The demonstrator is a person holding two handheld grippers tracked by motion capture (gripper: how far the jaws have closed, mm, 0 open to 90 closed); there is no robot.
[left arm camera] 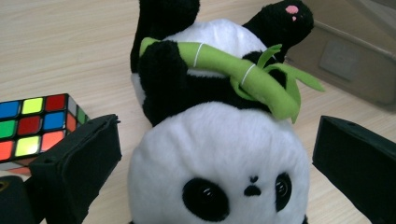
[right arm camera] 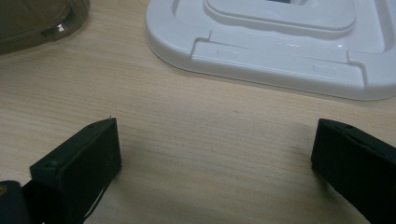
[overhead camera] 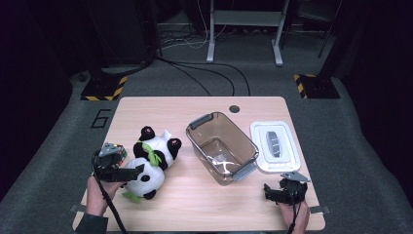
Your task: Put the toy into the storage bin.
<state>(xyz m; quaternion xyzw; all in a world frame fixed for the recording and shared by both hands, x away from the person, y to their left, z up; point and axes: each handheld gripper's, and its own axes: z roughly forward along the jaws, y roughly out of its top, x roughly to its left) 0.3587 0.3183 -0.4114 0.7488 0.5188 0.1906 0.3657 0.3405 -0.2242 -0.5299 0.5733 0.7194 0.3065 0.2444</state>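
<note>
A black-and-white panda plush [overhead camera: 155, 152] lies on its back at the table's left, head toward me, with a green bamboo stalk [left arm camera: 233, 70] across its chest. My left gripper [overhead camera: 138, 176] is open, its jaws on either side of the panda's head [left arm camera: 219, 158] with a small gap on each side. A Rubik's cube [left arm camera: 37, 123] sits just left of that gripper. My right gripper [overhead camera: 272, 193] rests open near the front right edge, and bare wood lies between its jaws in the right gripper view [right arm camera: 217, 127].
A clear brown bin [overhead camera: 221, 146] with grey handles stands empty at the table's middle. Its white lid [overhead camera: 275, 145] lies flat to the right, just beyond the right gripper. A dark round hole [overhead camera: 234, 108] marks the far edge.
</note>
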